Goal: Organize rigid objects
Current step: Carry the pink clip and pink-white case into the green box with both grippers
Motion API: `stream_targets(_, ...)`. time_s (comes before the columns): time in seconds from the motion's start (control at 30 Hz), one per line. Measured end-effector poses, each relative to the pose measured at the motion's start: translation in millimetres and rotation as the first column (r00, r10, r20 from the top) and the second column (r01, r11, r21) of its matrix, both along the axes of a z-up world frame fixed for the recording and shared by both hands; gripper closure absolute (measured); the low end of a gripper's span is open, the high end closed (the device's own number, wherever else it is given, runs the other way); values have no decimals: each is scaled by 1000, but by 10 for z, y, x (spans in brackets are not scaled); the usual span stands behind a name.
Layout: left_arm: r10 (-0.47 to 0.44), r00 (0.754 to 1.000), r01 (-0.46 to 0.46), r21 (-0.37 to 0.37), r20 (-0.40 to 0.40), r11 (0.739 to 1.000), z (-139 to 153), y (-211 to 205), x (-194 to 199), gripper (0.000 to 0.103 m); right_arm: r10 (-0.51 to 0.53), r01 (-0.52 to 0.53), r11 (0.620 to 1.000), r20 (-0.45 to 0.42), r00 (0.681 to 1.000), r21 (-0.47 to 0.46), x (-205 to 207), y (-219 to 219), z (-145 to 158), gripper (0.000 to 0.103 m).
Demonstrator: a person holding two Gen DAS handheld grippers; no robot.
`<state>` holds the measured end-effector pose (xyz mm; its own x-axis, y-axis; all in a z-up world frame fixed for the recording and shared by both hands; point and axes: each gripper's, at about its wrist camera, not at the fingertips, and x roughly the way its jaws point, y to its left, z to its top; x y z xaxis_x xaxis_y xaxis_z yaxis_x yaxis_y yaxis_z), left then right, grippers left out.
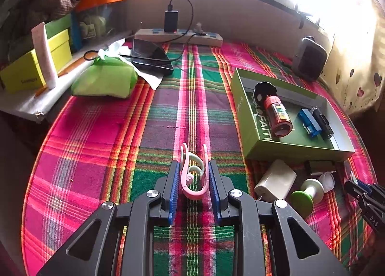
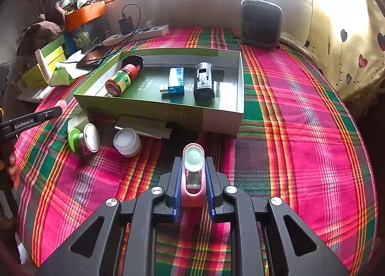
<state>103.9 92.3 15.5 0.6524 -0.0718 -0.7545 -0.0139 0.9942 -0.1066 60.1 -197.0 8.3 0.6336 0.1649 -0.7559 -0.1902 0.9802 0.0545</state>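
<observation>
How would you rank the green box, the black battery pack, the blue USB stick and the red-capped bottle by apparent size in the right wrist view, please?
1. green box
2. black battery pack
3. red-capped bottle and blue USB stick: too alike to rank.

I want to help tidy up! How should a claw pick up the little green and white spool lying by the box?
Grab the green and white spool by its thin white middle, coming down from above. It lies on its side on the cloth, and the wide end discs would likely stop the fingers sliding off. Both claws already hold pink clips.
</observation>
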Motion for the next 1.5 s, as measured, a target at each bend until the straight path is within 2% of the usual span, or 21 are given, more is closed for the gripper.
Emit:
stream_targets(0.43, -87, 995, 88, -30, 49, 996, 319, -251, 55, 81, 8, -10, 1000, 58, 998, 29, 119, -27, 271, 84)
stream_targets(0.87, -196, 978, 201, -77, 75, 977, 504, -708, 322, 81, 28, -32, 997, 58, 998, 66, 447, -13, 361, 84)
stream_targets(1.17, -271, 961, 275, -83, 53, 958, 455, -1065, 568, 81, 49, -51, 996, 28, 998, 68, 688, 53, 277, 84)
stream_targets(1.5, -304, 953, 303, -78, -5, 950, 263, -1272, 829, 81, 78, -77, 994, 2, 997, 80, 840, 89, 172, 84)
